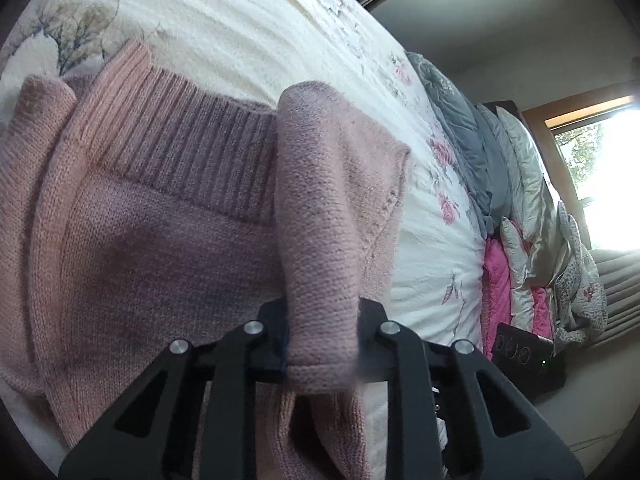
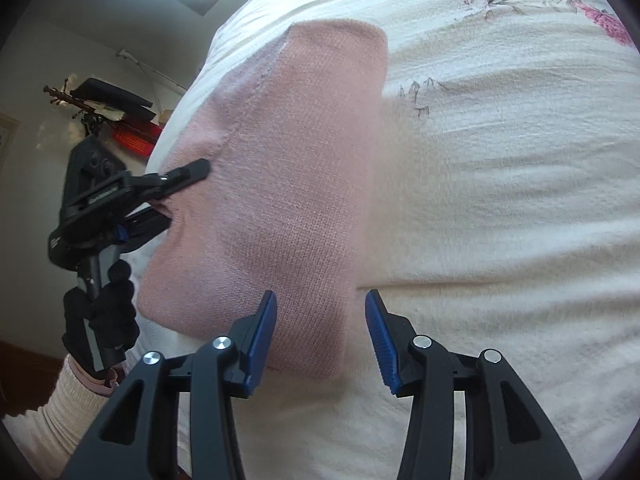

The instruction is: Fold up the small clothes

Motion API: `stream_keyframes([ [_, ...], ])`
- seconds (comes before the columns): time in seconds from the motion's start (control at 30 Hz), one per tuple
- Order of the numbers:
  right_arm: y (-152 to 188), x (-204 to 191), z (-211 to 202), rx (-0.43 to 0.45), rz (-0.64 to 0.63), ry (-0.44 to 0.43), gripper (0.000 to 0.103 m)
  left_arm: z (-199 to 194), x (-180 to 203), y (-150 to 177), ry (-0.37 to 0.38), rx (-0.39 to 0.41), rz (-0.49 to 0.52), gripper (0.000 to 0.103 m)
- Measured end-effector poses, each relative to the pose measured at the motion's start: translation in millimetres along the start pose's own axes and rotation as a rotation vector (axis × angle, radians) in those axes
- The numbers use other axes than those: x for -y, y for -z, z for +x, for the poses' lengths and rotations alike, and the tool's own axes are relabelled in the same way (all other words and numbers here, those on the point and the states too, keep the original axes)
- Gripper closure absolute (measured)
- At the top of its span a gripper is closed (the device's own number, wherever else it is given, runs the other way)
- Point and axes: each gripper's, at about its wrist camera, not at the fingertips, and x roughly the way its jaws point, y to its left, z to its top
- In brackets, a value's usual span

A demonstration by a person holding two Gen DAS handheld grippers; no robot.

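Bed: white cover with pink floral print, broad bare stretches to the right of the garment in the right wrist view; the bed's edge runs close along the garment's left side there, with room and wall beyond. Sweater: pink knit, lying on the bed, partly folded, flat panel with a seam line down it; in the left wrist view a ribbed band crosses the body and a sleeve or folded flap rises toward the camera. Left gripper: fingers together, clamped on that raised fold of the sweater; seen from the right wrist view it bites the garment's left edge, held by a hand in a black glove with a cream sleeve. Right gripper: blue-padded fingers apart, hovering over the sweater's near corner, gripping nothing. Surroundings: heaped quilts and pillows, grey, white and pink, past the bed's far side; window; dark device on the floor; shelf clutter against the wall.
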Motion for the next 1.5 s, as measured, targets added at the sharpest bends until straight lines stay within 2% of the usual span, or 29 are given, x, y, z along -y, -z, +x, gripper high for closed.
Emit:
stream_keyframes([
  [0.13, -0.3, 0.0, -0.9, 0.010, 0.009, -0.003, 0.056, -35.0, 9.7, 1.9, 0.032, 0.065, 0.026, 0.084],
  [0.27, 2.3, -5.7, -1.1, 0.006, -0.005, -0.016, 0.056, -79.6, 2.6, -1.1, 0.048, 0.114, 0.019, 0.085],
  [0.47, 5.3, -18.6, 5.9, -0.002, -0.018, -0.066, 0.055, -130.3, -37.5, -9.0, -0.022, 0.160, -0.020, 0.084],
  [0.57, 8.6, -26.6, 14.7, -0.018, -0.017, -0.123, 0.052, -123.5, -77.8, -8.1, -0.044, 0.130, -0.090, 0.084],
  [0.63, 10.3, -35.1, 22.9, -0.032, -0.033, -0.126, 0.051, -107.7, -100.3, -4.2, -0.089, 0.104, -0.124, 0.084],
  [0.7, 12.2, -46.7, 30.8, -0.047, -0.065, -0.110, 0.051, -89.2, -120.3, 1.8, -0.098, 0.077, -0.172, 0.084],
  [0.83, 16.6, -60.9, 41.9, -0.077, -0.105, -0.097, 0.051, -86.4, -130.1, 4.0, -0.047, 0.096, -0.210, 0.081],
  [0.93, 19.1, -63.8, 46.4, -0.094, -0.104, -0.096, 0.045, -100.5, -117.0, 4.6, -0.101, 0.102, -0.160, 0.073],
  [1.07, 23.3, -57.2, 53.5, -0.111, -0.076, -0.106, 0.041, -126.7, -99.2, 20.1, -0.124, 0.086, -0.101, 0.058],
  [1.2, 26.3, -43.2, 66.2, -0.138, -0.027, -0.131, 0.041, -133.6, -89.7, 50.0, -0.077, 0.040, -0.093, 0.052],
  [1.27, 27.1, -37.7, 74.0, -0.152, -0.009, -0.137, 0.041, -122.3, -81.8, 64.1, -0.058, -0.003, -0.082, 0.042],
  [1.3, 27.2, -34.6, 77.3, -0.157, 0.004, -0.145, 0.041, -116.2, -79.8, 69.2, -0.058, -0.024, -0.073, 0.041],
  [1.37, 27.9, -30.1, 82.5, -0.166, 0.028, -0.160, 0.044, -102.2, -81.3, 75.7, -0.111, -0.051, -0.056, 0.044],
  [1.4, 27.7, -29.5, 83.0, -0.166, 0.032, -0.178, 0.056, -97.7, -84.5, 77.9, -0.135, -0.057, -0.053, 0.050],
  [1.43, 27.5, -30.4, 82.6, -0.166, 0.033, -0.200, 0.059, -95.0, -89.4, 76.7, -0.142, -0.057, -0.061, 0.053],
  [1.5, 27.8, -35.1, 76.7, -0.157, 0.004, -0.200, 0.070, -95.8, -97.3, 72.7, -0.123, -0.047, -0.095, 0.081],
])
